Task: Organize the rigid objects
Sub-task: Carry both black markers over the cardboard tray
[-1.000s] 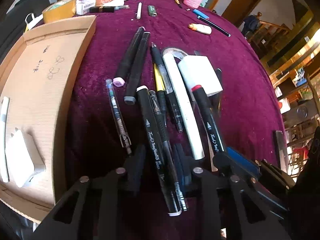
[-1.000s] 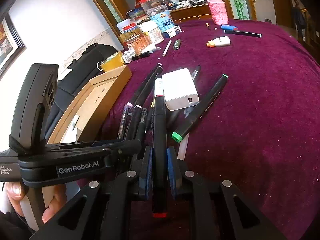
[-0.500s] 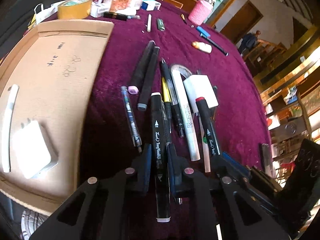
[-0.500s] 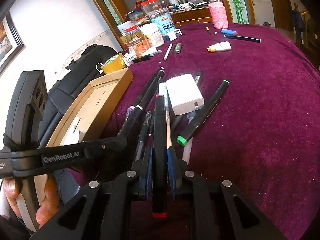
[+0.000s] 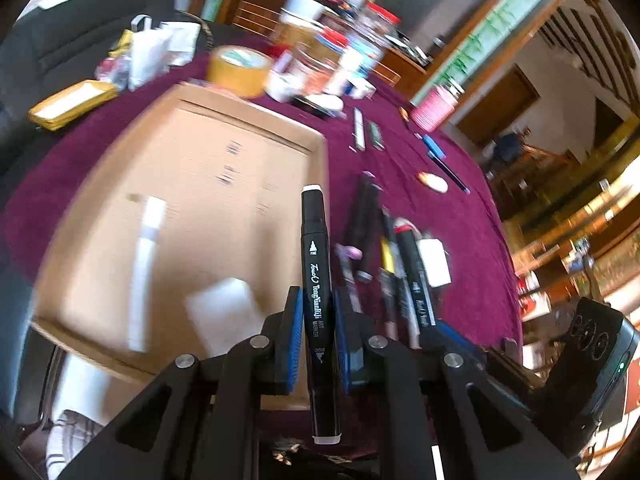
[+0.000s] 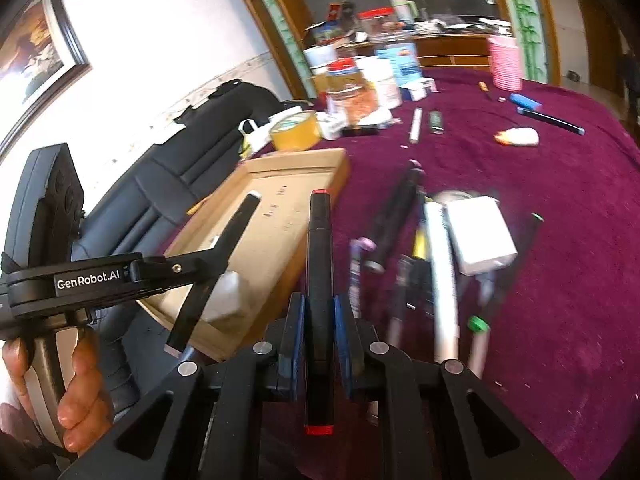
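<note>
Purple cloth covers the counter (image 6: 560, 264), with a shallow cardboard tray (image 5: 192, 184) at one side and a heap of pens (image 6: 408, 264) beside it; the left tongs (image 5: 316, 340) pinch a white-capped black marker (image 5: 316, 264) around mid-barrel, held above the tray's near edge; the right tongs (image 6: 318, 332) pinch a red-capped marker (image 6: 319, 280) likewise, over the counter just beside the tray. Both markers look light, stiff and smooth, so a mid-barrel grip across the flat sides seems least likely to let them swivel or slip. Inside the tray lie a white block (image 5: 224, 312) and a white stick (image 5: 146, 256); the rest of its floor is bare cardboard, apart from a few small dark marks.
</note>
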Tool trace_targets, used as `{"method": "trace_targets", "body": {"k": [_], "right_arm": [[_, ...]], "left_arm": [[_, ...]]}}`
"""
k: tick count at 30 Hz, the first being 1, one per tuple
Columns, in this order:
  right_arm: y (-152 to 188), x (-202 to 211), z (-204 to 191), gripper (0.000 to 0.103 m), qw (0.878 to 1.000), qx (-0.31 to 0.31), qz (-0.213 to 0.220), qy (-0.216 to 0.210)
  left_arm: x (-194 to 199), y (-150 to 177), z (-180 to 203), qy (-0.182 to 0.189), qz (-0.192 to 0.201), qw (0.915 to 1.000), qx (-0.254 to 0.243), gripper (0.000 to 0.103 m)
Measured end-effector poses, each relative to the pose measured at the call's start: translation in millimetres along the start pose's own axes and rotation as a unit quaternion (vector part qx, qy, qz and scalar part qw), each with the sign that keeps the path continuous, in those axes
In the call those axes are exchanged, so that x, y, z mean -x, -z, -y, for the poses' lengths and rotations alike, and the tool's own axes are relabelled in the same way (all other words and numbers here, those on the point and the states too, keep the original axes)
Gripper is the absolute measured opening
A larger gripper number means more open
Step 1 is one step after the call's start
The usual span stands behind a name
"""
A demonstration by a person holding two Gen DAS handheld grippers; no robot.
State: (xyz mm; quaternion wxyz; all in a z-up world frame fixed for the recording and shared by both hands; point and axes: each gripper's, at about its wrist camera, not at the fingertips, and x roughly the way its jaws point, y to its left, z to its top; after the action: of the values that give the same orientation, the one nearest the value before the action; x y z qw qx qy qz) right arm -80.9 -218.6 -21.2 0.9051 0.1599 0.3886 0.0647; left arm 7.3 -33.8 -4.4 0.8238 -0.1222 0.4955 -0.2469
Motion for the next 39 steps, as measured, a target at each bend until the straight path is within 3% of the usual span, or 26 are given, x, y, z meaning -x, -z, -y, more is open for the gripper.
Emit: {"method": "trace_targets", "body": {"k": [6,14,29,39], "right_arm": [[-22.7,-29.4,-27.3,0.016,1.000,0.016,-0.017,-0.019],[-41.7,-78.6,-56.5,0.016,0.998,0.028,-0.043,-0.025],[-54.8,-143.1,-73.9,0.016,0.995,0.054,-0.081,0.007],[-47.7,-162.9,-76.5,0.016,0.991,0.071,-0.100,0.044]], "left_arm": [[23.8,-17.7,-58.9,-0.028,0.035,0.9981,0.042,0.015],[18.2,-30.5,-110.5,-0.050,0.034,0.9952,0.077,0.015],[-16.4,-26.5,-129.9,-0.076,-0.007,0.9956,0.054,0.015],[-21.3,-24.0,-125.9,-0.107,-0.001,0.9939,0.027,0.015]]}}
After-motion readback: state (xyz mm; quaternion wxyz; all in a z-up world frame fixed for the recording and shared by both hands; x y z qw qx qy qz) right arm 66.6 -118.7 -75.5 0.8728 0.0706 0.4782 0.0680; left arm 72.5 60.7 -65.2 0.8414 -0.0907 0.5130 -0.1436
